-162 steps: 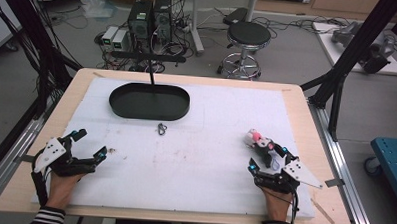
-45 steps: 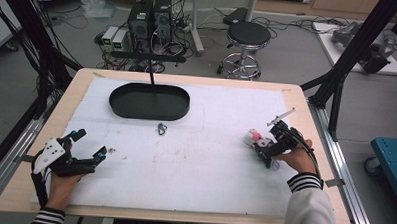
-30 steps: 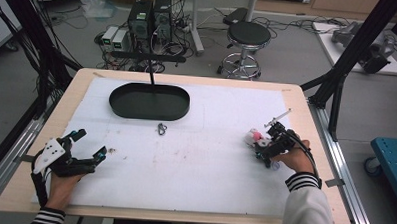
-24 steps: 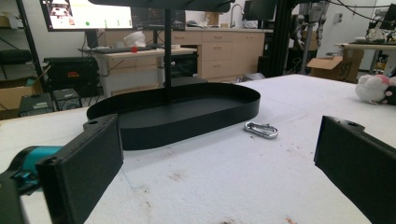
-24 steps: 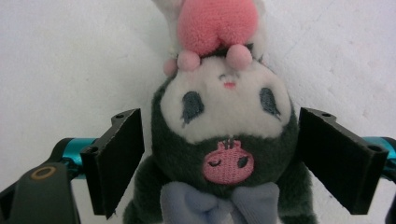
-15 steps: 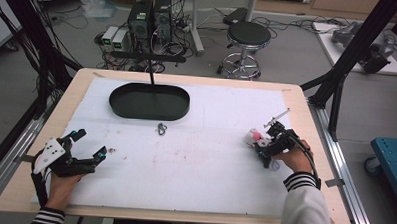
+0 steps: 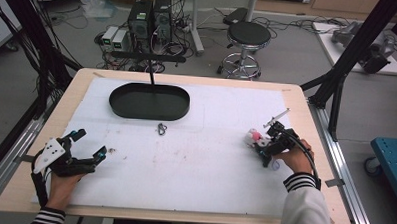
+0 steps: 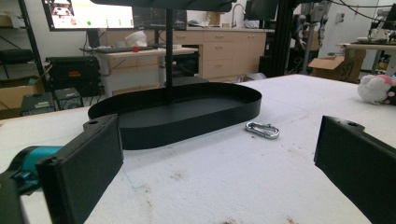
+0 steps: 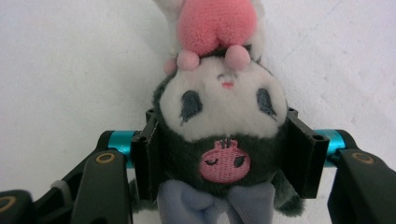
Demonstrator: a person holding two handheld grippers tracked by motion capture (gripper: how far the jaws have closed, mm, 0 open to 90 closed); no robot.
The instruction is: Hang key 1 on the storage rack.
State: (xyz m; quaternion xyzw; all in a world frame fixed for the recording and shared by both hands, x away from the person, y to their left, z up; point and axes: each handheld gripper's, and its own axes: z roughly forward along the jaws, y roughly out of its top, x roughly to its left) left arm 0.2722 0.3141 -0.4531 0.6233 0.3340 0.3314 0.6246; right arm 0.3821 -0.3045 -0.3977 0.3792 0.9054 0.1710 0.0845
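So grasp step: right gripper (image 9: 224, 154) has its jaws closed in on the plush toy (image 9: 224, 107), one pad pressing each side of the dark head, fur bulging slightly past the pads, so it looks pinched and held. Toy is upside down to the gripper's camera: pink hat points away from the gripper, lilac bow sits nearest between the jaw bases. In the high view the right gripper (image 7: 270, 144) sits at the right side of the white mat (image 7: 209, 162), toy (image 7: 254, 137) poking out just ahead of the jaws, seemingly touching the mat, though lift-off is hard to judge. Left gripper (image 7: 87, 150) rests wide open on the mat, holding nothing; ahead of its jaws are the black oval tray (image 8: 187, 112) and, nearer and toward its right jaw, a small silver carabiner (image 8: 262, 130). Plush shows far off beyond its right jaw. Judgement: grip is made, next is a lift and carry, probably to the tray well ahead and to the left of the right gripper. Needs steady squeeze; soft fur could slip.
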